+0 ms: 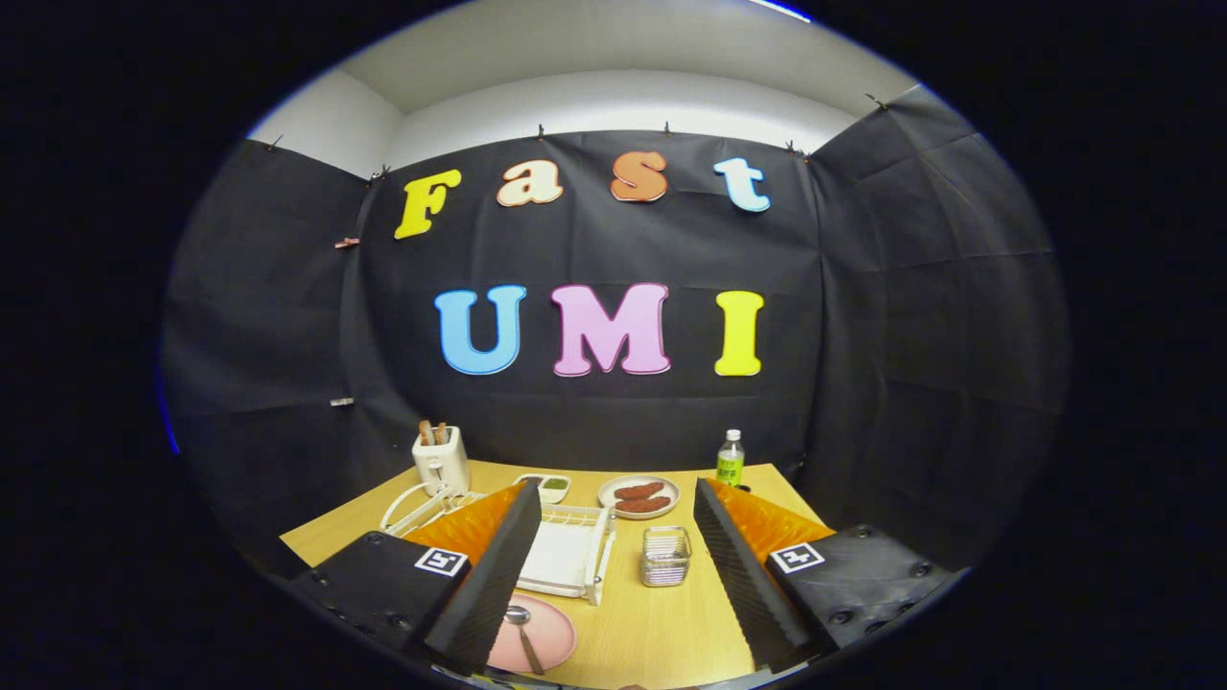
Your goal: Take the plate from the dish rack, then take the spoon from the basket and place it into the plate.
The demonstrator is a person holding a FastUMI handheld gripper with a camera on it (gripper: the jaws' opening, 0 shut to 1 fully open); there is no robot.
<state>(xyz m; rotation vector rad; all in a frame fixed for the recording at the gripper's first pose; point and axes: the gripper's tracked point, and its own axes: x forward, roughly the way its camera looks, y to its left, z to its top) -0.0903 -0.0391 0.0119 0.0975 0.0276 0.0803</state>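
Two fingers of the claw (613,575) stand spread wide and hold nothing, raised above the worktop (661,623). Between them, near the left finger, the pink plate (546,637) lies flat on the wood with the spoon (523,632) resting in it, bowl up, so the task looks finished. Beyond sit the white dish rack (566,551) and the small wire basket (665,556).

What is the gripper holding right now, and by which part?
Nothing. The gripper is open, its fingers spread wide above the table. The spoon lies on the pink plate, beside one finger, untouched.
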